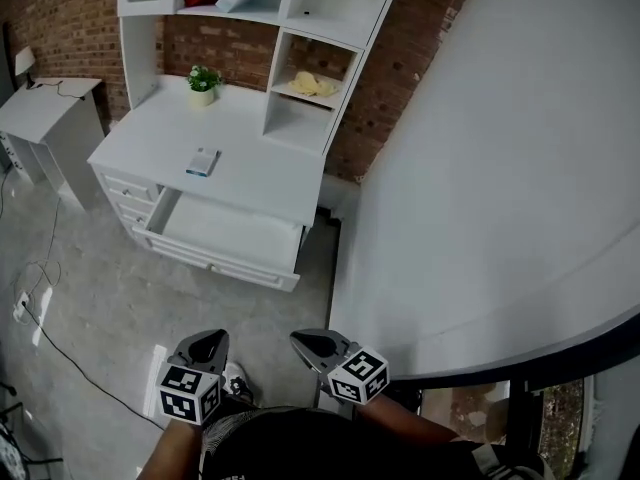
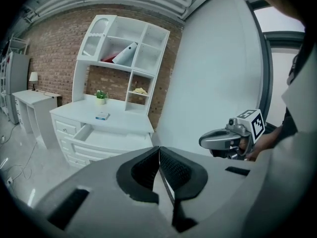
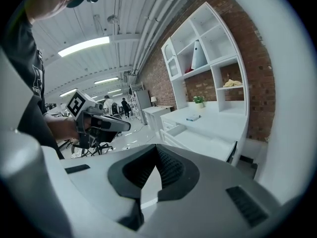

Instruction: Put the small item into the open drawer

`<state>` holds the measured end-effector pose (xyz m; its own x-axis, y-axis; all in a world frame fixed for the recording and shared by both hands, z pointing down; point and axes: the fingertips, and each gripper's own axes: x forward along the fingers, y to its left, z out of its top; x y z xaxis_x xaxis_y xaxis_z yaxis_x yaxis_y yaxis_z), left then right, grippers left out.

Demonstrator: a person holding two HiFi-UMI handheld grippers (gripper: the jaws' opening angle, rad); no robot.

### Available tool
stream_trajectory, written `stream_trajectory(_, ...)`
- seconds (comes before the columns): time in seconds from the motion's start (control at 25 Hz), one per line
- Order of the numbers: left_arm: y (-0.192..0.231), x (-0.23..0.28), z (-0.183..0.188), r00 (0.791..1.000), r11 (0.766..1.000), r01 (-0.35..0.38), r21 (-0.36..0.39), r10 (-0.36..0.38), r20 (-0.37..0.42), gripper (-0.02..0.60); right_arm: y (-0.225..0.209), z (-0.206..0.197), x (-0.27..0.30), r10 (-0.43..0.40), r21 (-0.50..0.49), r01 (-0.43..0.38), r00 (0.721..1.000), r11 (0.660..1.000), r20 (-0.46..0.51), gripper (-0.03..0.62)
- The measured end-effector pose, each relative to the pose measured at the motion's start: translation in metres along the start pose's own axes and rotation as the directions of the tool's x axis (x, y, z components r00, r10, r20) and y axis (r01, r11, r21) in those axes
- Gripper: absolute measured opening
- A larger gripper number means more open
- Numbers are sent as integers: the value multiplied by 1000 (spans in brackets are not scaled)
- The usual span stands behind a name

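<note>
The small item (image 1: 203, 161), a flat blue-and-white box, lies on the top of the white desk (image 1: 260, 173). Just below it the desk's wide drawer (image 1: 225, 233) stands pulled out and looks empty. The item (image 2: 102, 115) and the drawer (image 2: 106, 139) also show far off in the left gripper view, and the item (image 3: 193, 117) in the right gripper view. My left gripper (image 1: 205, 348) and right gripper (image 1: 318, 346) hang side by side near my body, well short of the desk. The jaws of the left gripper (image 2: 159, 148) and of the right gripper (image 3: 157, 148) are shut with nothing between them.
A potted plant (image 1: 203, 83) stands at the desk's back, and a yellow object (image 1: 312, 85) lies in a hutch shelf. A big white curved wall (image 1: 480, 168) fills the right side. A small side table (image 1: 45, 103) stands at the left, and a cable (image 1: 60, 338) trails over the grey floor.
</note>
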<state>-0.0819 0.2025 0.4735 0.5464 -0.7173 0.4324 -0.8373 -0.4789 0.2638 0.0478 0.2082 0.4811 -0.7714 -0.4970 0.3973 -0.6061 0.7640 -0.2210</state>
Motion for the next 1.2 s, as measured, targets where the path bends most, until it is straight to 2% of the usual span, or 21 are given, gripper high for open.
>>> stream_trajectory(0.28, 52, 26, 31, 999, 999, 35, 11, -35, 7, 18, -23, 31, 52, -29, 0, 29, 1000, 1000, 0, 5)
stream_trajectory(0.76, 128, 60, 61, 996, 996, 92, 16, -92, -2, 18, -53, 72, 122, -85, 9, 86, 996, 996, -16, 5)
stream_trajectory(1.04, 140, 73, 66, 992, 992, 124, 12, -124, -13, 18, -64, 82, 137, -99, 16, 100, 994, 995, -34, 5)
stream_trajectory(1.2, 144, 83, 65, 992, 993, 119, 5, -119, -30, 18, -78, 81, 139, -101, 33, 102, 994, 994, -38, 5)
